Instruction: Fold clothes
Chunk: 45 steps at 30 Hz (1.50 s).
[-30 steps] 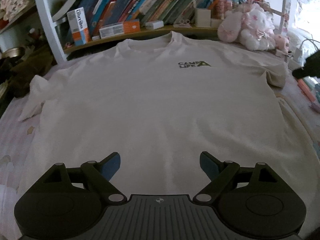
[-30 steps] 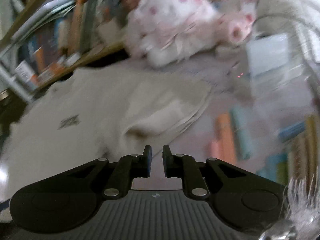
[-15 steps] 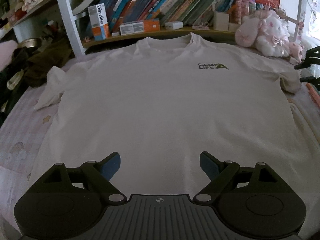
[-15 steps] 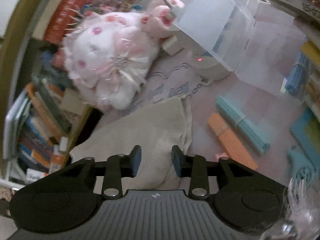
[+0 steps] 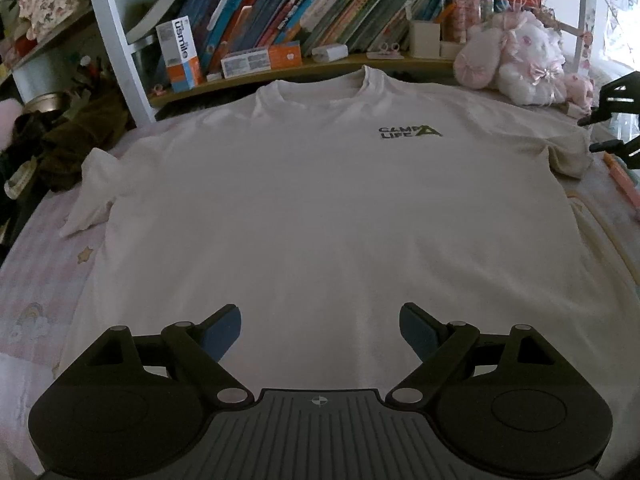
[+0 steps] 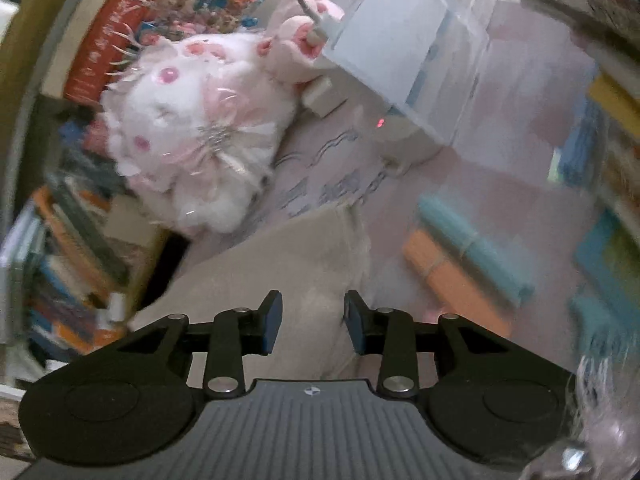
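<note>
On the pink bed (image 5: 44, 280), the shirt (image 5: 320, 208) lay spread flat and face up, its collar (image 5: 316, 88) toward the bookshelf (image 5: 280, 40) and its hem toward the left gripper (image 5: 320, 330). Its long axis ran from hem to collar, straight ahead of that gripper's jaws, which stood wide open and empty above the lower middle of the cloth. The logo (image 5: 410, 133) sat right of the collar. Farther right, the right sleeve (image 5: 568, 152) lay bunched at the shirt's edge, below the plush toy (image 5: 524, 60). The left sleeve (image 5: 96, 188) lay crumpled on the opposite side, near a dark heap (image 5: 68, 140).

The right gripper (image 6: 313, 322) was by far the nearer to the right sleeve (image 6: 304, 264); its jaws were parted, holding nothing, with the sleeve's cloth just ahead of and beneath them. Judging by this, the next move would be a pinch on that sleeve to fold it inward across the chest.

The left view showed the whole shirt and the right gripper's fingers (image 5: 616, 96) at the frame's edge beside the sleeve. The right view showed only the sleeve end, the plush toy (image 6: 200, 132), a white box (image 6: 392, 48) and orange and teal rolls (image 6: 464, 260) past it. That view was blurred, so whether the pads (image 6: 270, 320) touched the cloth could not be told.
</note>
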Motion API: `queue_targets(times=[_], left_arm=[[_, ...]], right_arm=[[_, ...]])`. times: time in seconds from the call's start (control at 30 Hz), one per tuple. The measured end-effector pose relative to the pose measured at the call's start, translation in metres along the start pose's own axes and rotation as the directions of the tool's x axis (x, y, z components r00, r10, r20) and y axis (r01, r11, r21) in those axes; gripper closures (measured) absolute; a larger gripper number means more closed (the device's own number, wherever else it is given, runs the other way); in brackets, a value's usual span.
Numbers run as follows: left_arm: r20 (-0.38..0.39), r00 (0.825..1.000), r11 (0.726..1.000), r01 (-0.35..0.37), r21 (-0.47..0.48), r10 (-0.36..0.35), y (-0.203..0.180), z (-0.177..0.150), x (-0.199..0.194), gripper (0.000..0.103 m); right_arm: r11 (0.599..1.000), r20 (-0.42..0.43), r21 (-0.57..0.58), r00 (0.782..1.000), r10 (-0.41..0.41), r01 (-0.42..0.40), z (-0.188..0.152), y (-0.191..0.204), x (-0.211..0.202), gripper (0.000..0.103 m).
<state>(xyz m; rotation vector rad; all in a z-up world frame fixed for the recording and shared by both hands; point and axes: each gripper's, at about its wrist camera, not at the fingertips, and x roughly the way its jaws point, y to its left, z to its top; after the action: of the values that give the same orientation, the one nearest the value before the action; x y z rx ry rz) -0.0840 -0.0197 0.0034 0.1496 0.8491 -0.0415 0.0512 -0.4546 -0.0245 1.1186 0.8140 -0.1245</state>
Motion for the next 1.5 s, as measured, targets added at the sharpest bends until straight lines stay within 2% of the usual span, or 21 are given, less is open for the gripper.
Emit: queue_targets(times=[0.07, 0.27, 0.4, 0.6, 0.7, 0.77, 0.9, 1.03, 1.33, 1.5], left_arm=[[0.002, 1.000, 1.000, 0.002, 0.001, -0.002, 0.000, 0.001, 0.000, 0.014], [0.005, 1.000, 1.000, 0.016, 0.017, -0.016, -0.004, 0.003, 0.002, 0.014], [0.008, 1.000, 0.999, 0.027, 0.047, -0.027, -0.010, 0.003, 0.000, 0.014], [0.015, 1.000, 0.999, 0.011, 0.053, -0.012, -0.009, -0.002, -0.006, 0.014], [0.010, 1.000, 1.000, -0.006, 0.029, 0.006, -0.005, -0.005, -0.008, 0.014], [0.004, 1.000, 1.000, -0.016, 0.011, 0.016, -0.001, -0.006, -0.009, 0.014], [0.003, 1.000, 1.000, -0.020, -0.001, 0.020, 0.002, -0.007, -0.009, 0.014], [0.008, 1.000, 1.000, -0.007, 0.014, 0.007, -0.001, -0.006, -0.009, 0.014], [0.015, 1.000, 0.999, 0.012, 0.045, -0.012, -0.007, -0.003, -0.008, 0.014], [0.012, 1.000, 0.999, 0.002, 0.039, -0.002, -0.006, -0.002, -0.007, 0.014]], right_arm=[[1.000, -0.005, 0.015, 1.000, 0.016, -0.016, -0.003, -0.001, -0.003, 0.070], [0.991, -0.091, 0.104, 0.991, 0.098, -0.089, -0.028, -0.007, -0.003, 0.065], [0.980, -0.081, 0.101, 0.980, 0.181, -0.172, -0.027, -0.004, 0.013, 0.064], [0.992, -0.050, -0.008, 0.991, 0.123, -0.124, -0.017, 0.009, 0.043, 0.061], [0.987, -0.017, 0.050, 0.988, 0.153, -0.152, -0.017, 0.000, 0.052, 0.061], [0.974, 0.013, 0.107, 0.979, 0.201, -0.201, -0.016, -0.007, 0.053, 0.061], [0.920, 0.071, 0.201, 0.941, 0.330, -0.338, -0.009, -0.017, 0.047, 0.062], [0.882, 0.099, 0.198, 0.904, 0.416, -0.428, -0.001, -0.017, 0.032, 0.062], [0.891, 0.038, 0.123, 0.900, 0.435, -0.436, 0.003, -0.018, 0.020, 0.062], [0.875, 0.165, 0.120, 0.879, 0.448, -0.468, 0.007, -0.028, 0.000, 0.062]])
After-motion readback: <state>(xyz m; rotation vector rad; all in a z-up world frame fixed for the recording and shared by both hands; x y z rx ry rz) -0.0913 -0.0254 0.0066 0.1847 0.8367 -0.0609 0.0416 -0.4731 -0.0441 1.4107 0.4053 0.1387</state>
